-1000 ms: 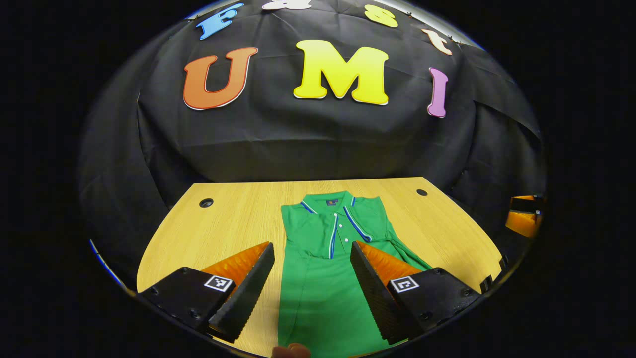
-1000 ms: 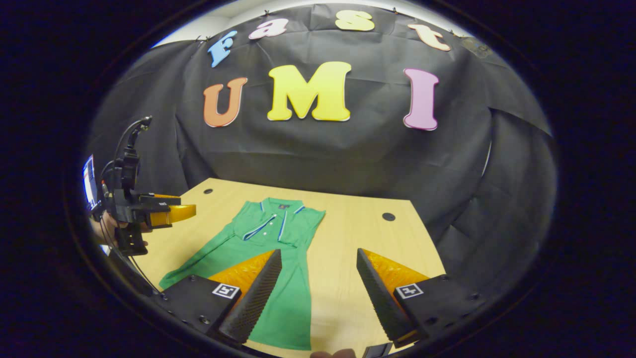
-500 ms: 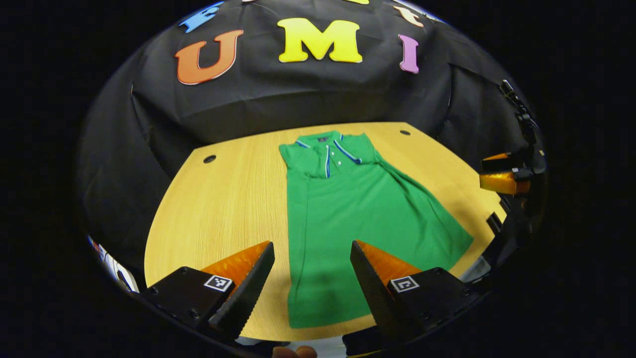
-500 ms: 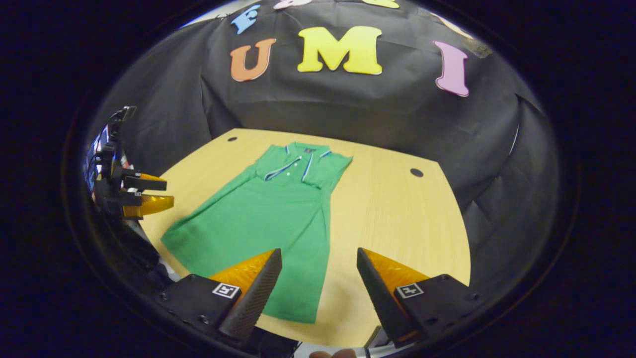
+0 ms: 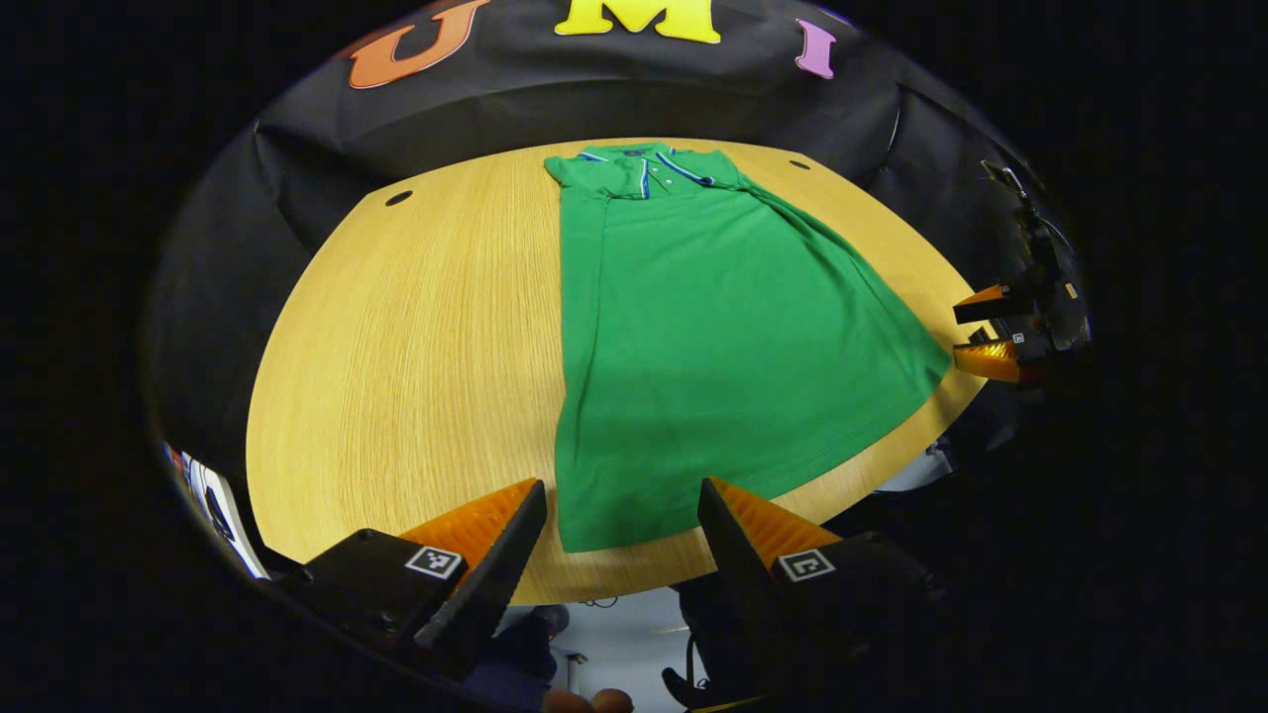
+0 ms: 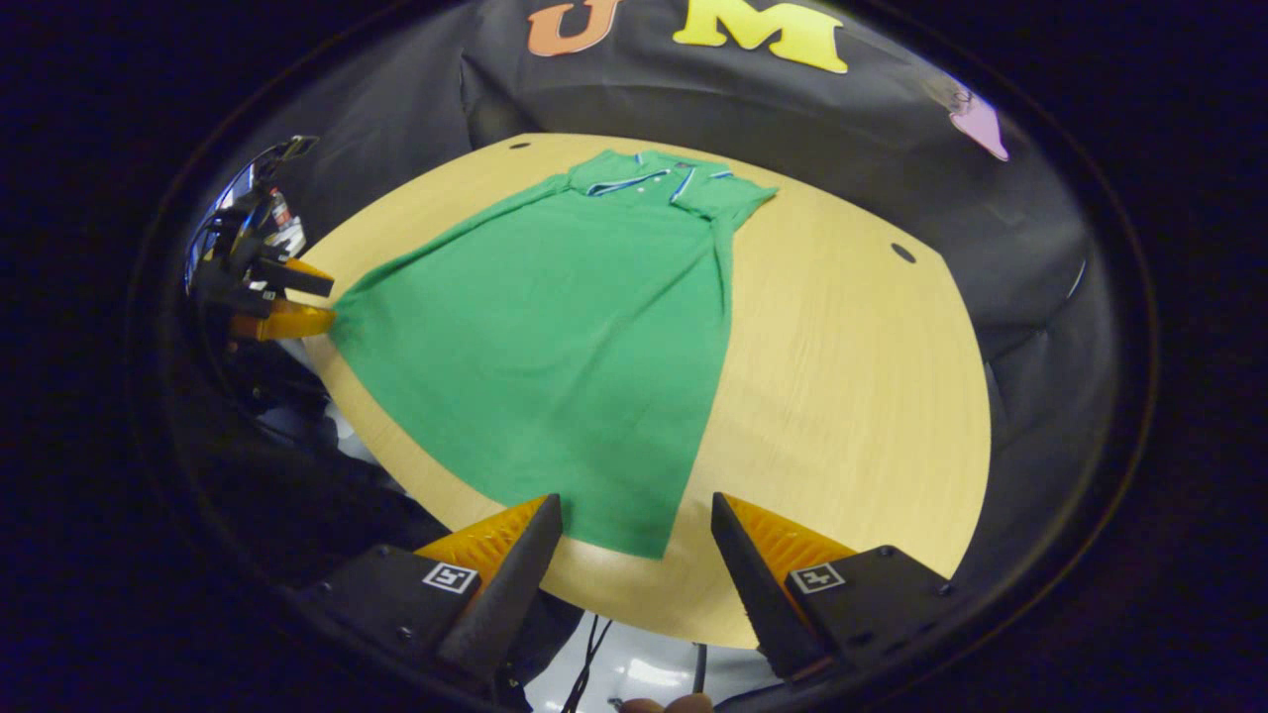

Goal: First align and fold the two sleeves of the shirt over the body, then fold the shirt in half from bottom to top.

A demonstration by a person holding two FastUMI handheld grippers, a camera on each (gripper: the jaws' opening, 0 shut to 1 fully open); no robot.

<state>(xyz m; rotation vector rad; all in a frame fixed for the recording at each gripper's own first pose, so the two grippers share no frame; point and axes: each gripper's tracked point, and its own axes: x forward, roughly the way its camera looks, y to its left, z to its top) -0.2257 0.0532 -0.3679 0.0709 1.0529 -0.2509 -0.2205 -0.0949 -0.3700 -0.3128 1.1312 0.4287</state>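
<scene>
Nearest in the left gripper view, the left claw (image 5: pixel 619 540) is hovering with its jaws spread wide and nothing between them, framing the hem corner of the green shirt (image 5: pixel 693 327) that is lying at about 6 o'clock on the wooden desk (image 5: pixel 396 366). In the right gripper view, the right claw (image 6: pixel 634 555) is likewise gaping wide and holding nothing, poised just above the other hem corner by the desk's near edge. The shirt is lying flat, hem toward the person and collar (image 5: pixel 644 163) far off at 12 o'clock, with both sleeves apparently already folded in over the body, so the 2nd fold, bottom to top, looks to be the step at hand. The fabric is looking thin, light and limp; I judge it will be sagging and wrinkling between 2 grips rather than holding shape, and sliding easily on the smooth wood. The best hold is probably 1 hem corner per claw, pinching all layers together so the tucked sleeves are not slipping out. Farther off at 3 o'clock in the left gripper view, the right claw is showing beside the shirt's edge.
</scene>
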